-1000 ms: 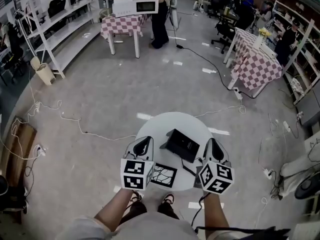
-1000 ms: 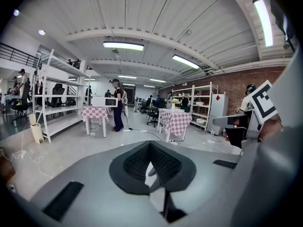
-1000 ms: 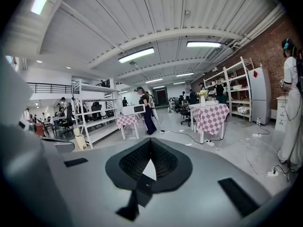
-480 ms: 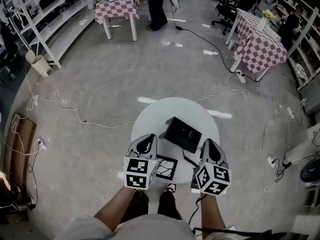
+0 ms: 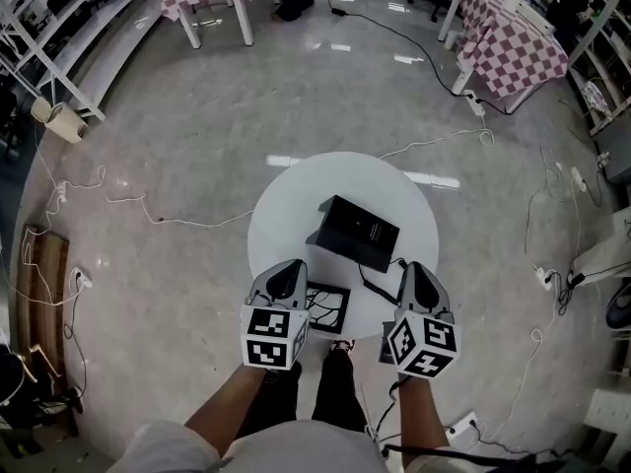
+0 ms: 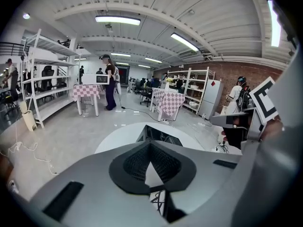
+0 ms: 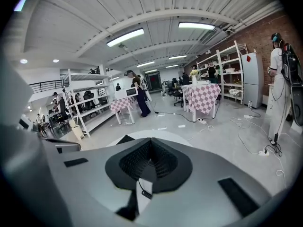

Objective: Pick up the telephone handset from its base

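A black telephone [image 5: 357, 233] lies on the round white table [image 5: 286, 200]; its handset does not stand out from its base. A dark cord [image 5: 378, 294] runs from it toward the near edge. My left gripper [image 5: 286, 268] is shut and empty over the table's near left edge, short of the telephone. My right gripper [image 5: 416, 270] is shut and empty at the near right edge, beside the cord. In the left gripper view the closed gripper [image 6: 150, 145] points at the telephone [image 6: 158, 135]. The right gripper view shows the closed gripper [image 7: 150, 143] and a black corner of the telephone [image 7: 125, 139].
A black card with white line patterns [image 5: 325, 306] lies at the table's near edge between the grippers. Cables trail across the floor [image 5: 148, 215]. Checkered tables [image 5: 513, 42] and white shelving [image 5: 59, 37] stand farther off, with people in the background.
Both grippers have come down toward the table and stayed shut. The head view has tipped lower, so the table sits higher in the frame.
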Available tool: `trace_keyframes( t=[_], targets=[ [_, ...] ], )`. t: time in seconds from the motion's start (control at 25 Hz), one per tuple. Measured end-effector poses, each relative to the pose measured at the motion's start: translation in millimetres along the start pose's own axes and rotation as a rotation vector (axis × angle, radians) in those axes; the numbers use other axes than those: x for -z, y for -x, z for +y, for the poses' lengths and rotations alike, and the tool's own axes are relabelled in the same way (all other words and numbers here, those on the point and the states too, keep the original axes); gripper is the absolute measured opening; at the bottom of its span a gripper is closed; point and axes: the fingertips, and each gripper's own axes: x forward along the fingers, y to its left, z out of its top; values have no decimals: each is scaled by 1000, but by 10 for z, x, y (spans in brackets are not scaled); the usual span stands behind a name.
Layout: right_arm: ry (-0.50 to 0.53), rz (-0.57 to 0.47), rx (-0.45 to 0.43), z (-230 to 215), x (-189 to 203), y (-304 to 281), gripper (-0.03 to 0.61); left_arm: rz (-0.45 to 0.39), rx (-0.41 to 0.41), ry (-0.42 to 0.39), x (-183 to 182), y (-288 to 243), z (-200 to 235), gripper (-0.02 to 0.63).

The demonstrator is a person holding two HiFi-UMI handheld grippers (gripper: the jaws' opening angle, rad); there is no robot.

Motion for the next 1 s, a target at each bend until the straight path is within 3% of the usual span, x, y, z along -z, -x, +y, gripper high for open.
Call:
trace_keyframes(
  t=[0.36,0.84,1.0],
  targets=[
    [-18,46,14,-157,273,15,23,49,4,15,255,-140,-100,6],
    [-21,55,2,-187,295,-4,23,60,62,42,304,-208,-329,6],
    [-21,60,4,-238,306,5,23,69,47,47,345,-247,-358,6]
  ],
)
